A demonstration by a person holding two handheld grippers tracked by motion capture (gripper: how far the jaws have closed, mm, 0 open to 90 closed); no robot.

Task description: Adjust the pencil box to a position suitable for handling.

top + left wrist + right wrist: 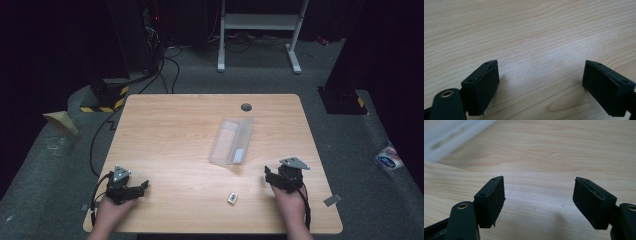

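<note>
High view: a light wooden table (pixel 170 145) is seen from above, with a round dark grommet hole (pixel 246 107) near its far edge. A clear plastic case (pixel 232 141) is laid open right of the table's middle, its two long halves side by side and a pale strip visible inside one of them. The left gripper (pixel 142 187) is held low over the near left corner, and the right gripper (pixel 267 175) is held over the near right part, just beside the near end of the case but apart from it. A small white eraser-like block (pixel 232 198) lies flat on the wood between the two grippers, nearer the right one and touched by neither.

In the left gripper view, the jaws are spread wide with bare wood grain between them; nothing is grasped. In the right gripper view, the jaws are likewise parted over bare wood with nothing between them, and the blurred case (pixel 454 137) is seen at the upper left.
</note>
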